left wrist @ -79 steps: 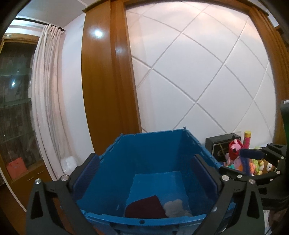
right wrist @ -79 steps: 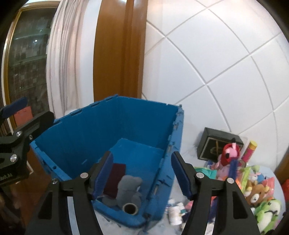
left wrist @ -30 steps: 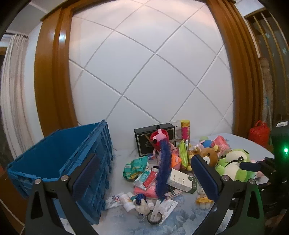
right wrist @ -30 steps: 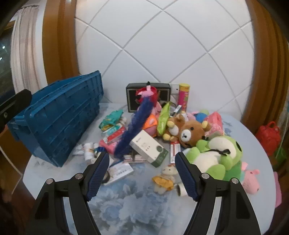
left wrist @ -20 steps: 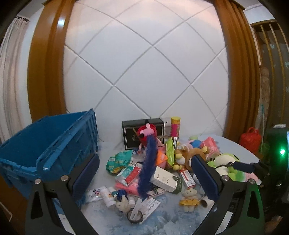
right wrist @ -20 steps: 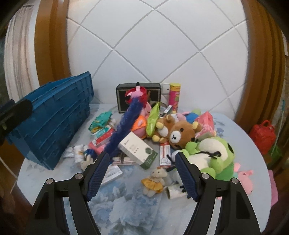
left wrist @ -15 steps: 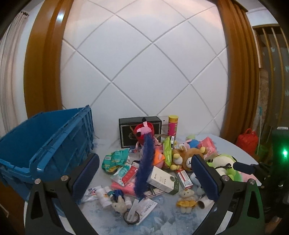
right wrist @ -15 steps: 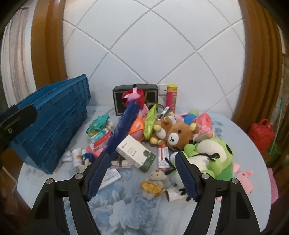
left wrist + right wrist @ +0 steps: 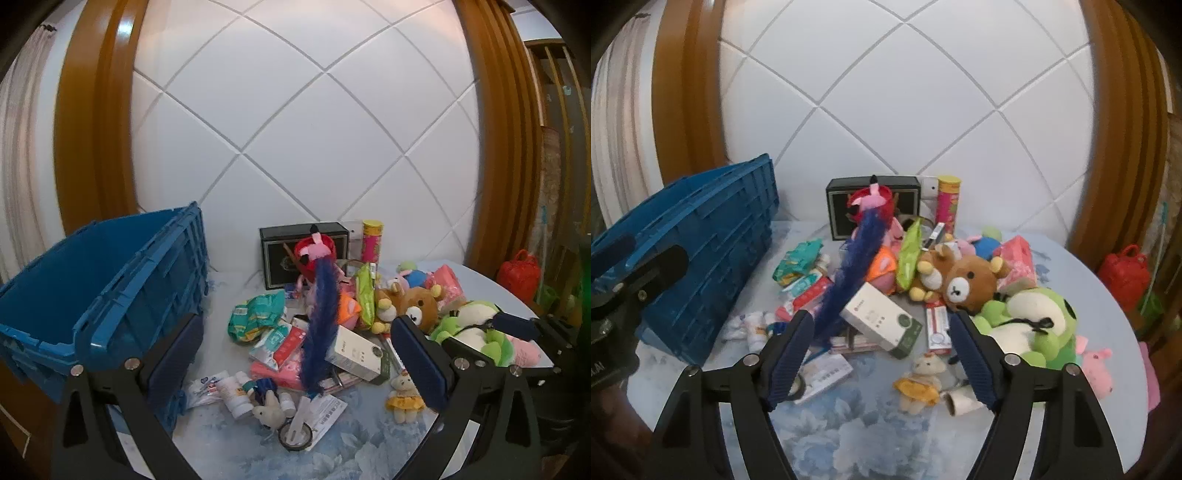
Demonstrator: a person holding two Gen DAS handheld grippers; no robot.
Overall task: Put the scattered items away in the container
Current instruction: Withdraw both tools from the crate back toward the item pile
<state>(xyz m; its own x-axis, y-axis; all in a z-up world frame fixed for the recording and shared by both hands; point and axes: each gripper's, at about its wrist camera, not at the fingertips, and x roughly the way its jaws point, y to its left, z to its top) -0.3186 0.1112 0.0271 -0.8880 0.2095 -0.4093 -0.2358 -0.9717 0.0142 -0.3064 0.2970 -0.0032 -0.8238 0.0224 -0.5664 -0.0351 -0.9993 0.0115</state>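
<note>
A blue crate (image 9: 103, 280) stands at the table's left; it also shows in the right wrist view (image 9: 713, 229). A heap of items lies to its right: a long blue feather toy (image 9: 321, 325), a white box (image 9: 881, 319), a brown bear (image 9: 964, 284), a green frog plush (image 9: 1038, 325), a small doll (image 9: 918, 380), packets and small bottles (image 9: 236, 393). My left gripper (image 9: 299, 362) is open and empty above the table's near edge. My right gripper (image 9: 882, 354) is open and empty, over the white box and doll.
A black box (image 9: 873, 206) and a yellow-pink tube (image 9: 948, 203) stand at the back against the white padded wall. A roll of tape (image 9: 295, 437) lies at the front. A red bag (image 9: 1124, 273) sits beyond the table's right edge.
Both grippers swung from over the crate to face the heap. In the last half second they moved slightly closer to the items. Both stay open.
</note>
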